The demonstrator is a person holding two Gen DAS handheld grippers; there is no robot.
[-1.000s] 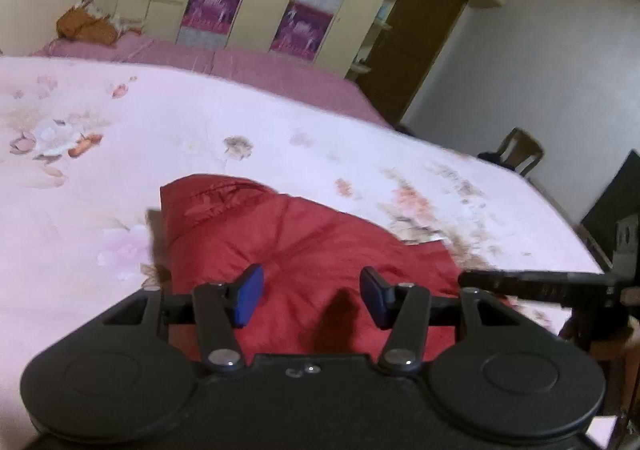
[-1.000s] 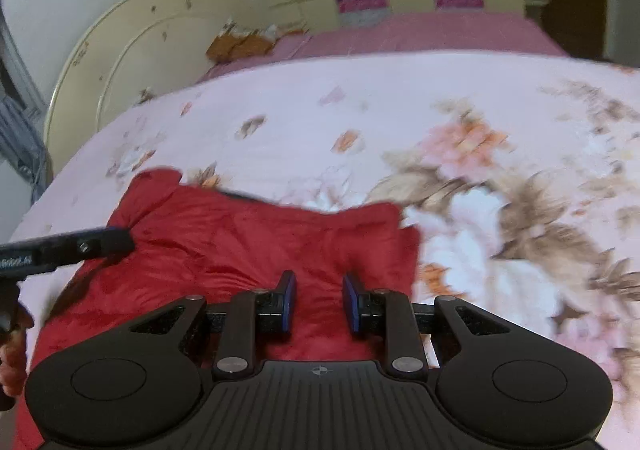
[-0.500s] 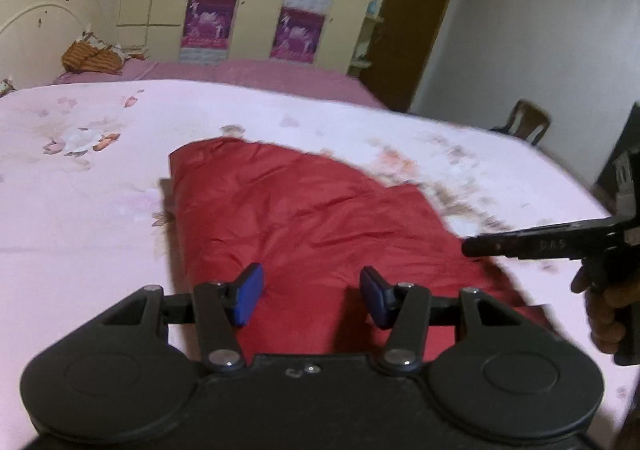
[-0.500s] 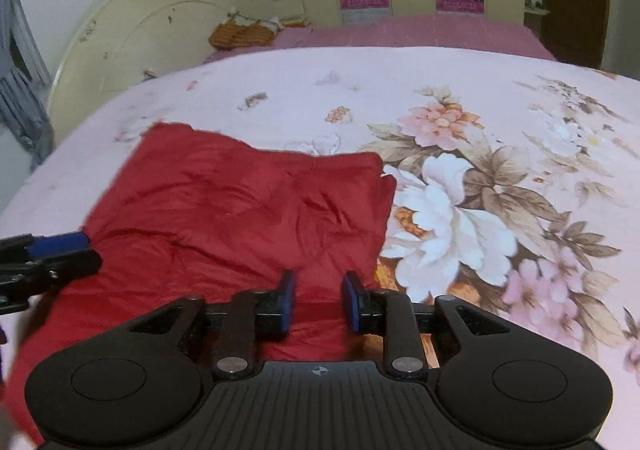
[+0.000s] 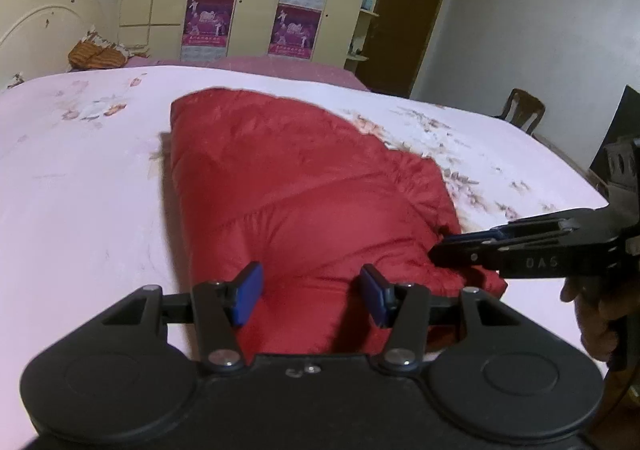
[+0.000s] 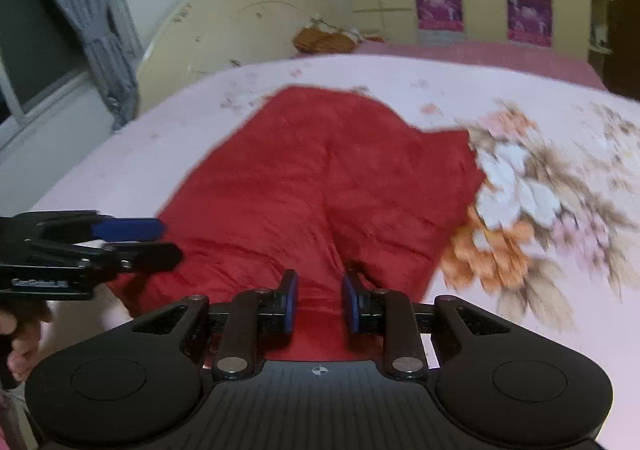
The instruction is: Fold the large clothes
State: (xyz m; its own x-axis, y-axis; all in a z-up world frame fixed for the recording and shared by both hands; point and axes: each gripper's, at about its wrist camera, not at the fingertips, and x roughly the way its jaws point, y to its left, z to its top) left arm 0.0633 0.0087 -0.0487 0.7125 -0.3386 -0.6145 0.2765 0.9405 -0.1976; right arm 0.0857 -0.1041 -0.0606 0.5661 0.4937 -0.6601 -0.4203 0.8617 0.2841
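A puffy red jacket (image 5: pixel 304 201) lies folded on the pink flowery bed sheet (image 5: pixel 80 185), and the left gripper (image 5: pixel 310 292) and the right gripper (image 6: pixel 317 306) both hang just over its near edge with their blue pads spread apart, pinching nothing.

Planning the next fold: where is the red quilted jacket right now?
The red quilted jacket lies on the floral bedsheet in both wrist views, directly ahead of the open left gripper and open right gripper.
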